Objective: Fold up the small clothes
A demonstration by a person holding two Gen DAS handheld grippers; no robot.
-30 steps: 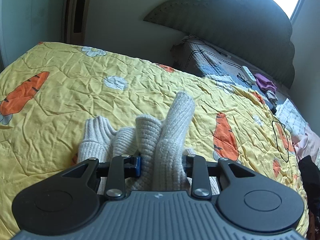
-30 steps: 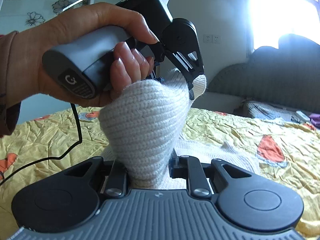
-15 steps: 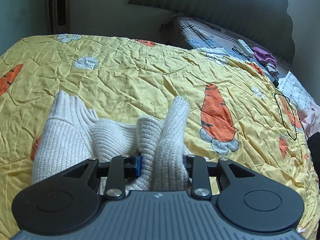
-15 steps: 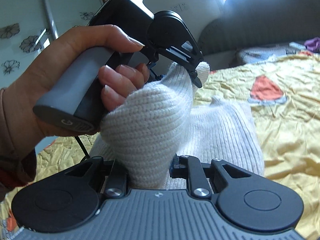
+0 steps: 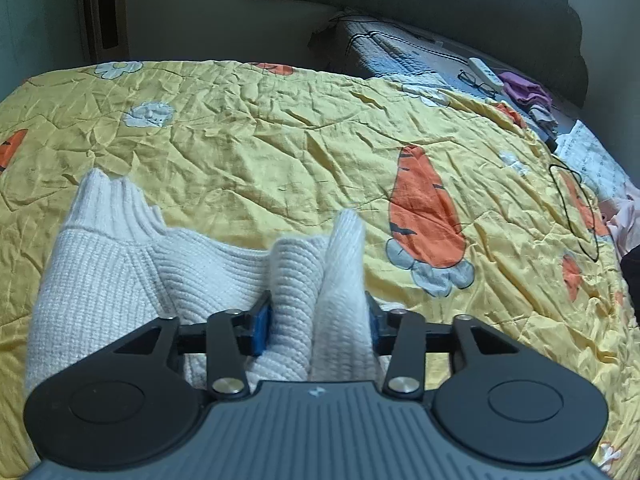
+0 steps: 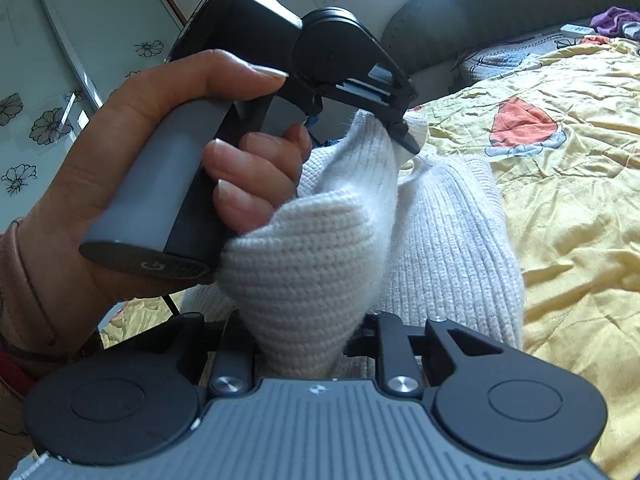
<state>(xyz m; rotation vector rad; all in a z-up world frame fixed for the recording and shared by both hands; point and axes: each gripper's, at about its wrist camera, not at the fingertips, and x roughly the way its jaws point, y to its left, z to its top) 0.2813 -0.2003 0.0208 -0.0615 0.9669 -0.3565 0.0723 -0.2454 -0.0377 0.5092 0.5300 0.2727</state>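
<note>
A: Report the location of the garment.

B: The cream knit sweater (image 5: 120,280) lies on the yellow carrot-print bedspread (image 5: 280,140). One ribbed end (image 5: 108,208) rests flat to the left in the left wrist view. A bunched fold stands up between the two grippers.

A: State of the left gripper?

B: The left gripper (image 5: 316,320) has its jaws opening. The fold of knit sits between the blue pads (image 5: 262,326) and fills the gap. Whether the pads press on the knit cannot be determined.

A: State of the right gripper?

B: The right gripper (image 6: 308,336) pinches a thick wad of the sweater (image 6: 304,272); its jaws are opening slightly, with the knit touching both fingers.

A: Other items?

B: A hand (image 6: 132,168) grips the left gripper's handle, touching the knit.
</note>
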